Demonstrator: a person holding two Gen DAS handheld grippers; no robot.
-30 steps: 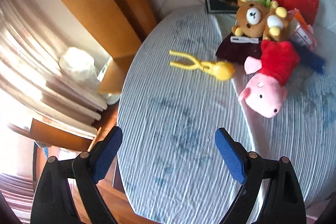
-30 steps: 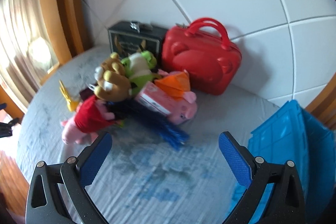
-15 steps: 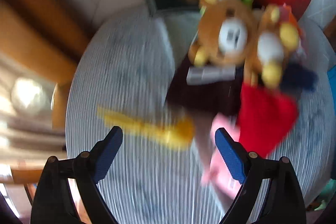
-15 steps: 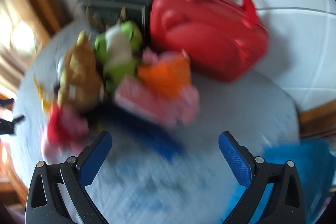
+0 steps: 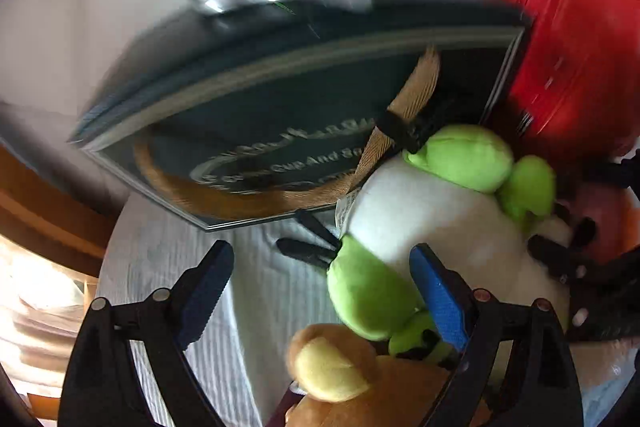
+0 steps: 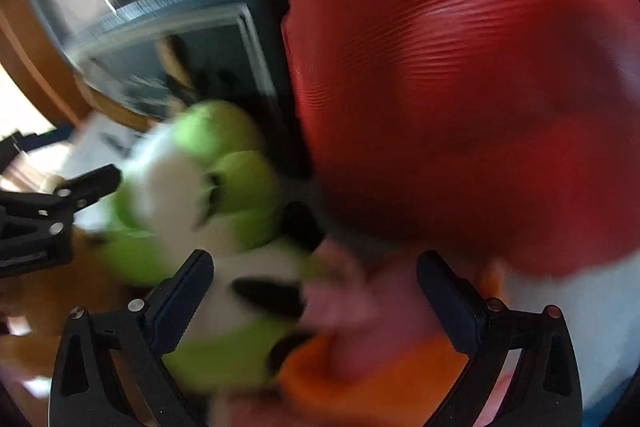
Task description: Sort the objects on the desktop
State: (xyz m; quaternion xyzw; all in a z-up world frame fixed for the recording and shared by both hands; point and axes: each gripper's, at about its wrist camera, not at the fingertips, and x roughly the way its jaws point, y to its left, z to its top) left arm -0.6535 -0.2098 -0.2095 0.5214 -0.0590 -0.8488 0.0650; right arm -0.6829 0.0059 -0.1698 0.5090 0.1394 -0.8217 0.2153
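A green and white frog plush [image 5: 424, 227] lies on the striped tablecloth [image 5: 256, 307] against a dark box with gold lettering [image 5: 280, 131]. A brown bear plush [image 5: 340, 375] lies just below it. My left gripper [image 5: 322, 291] is open, its right finger against the frog's green limb. My right gripper [image 6: 312, 303] is open, close over the frog [image 6: 208, 187] and a pink and orange plush [image 6: 352, 355], right in front of the red case [image 6: 460, 87]. The view is blurred.
The red case also shows at the top right of the left wrist view [image 5: 568, 39]. The right gripper's black frame [image 5: 592, 279] shows at the right there. A wooden frame [image 5: 44, 211] borders the table on the left.
Both grippers have moved forward from above the table right up to the pile of plush toys by the box and red case. The jaws stay open.
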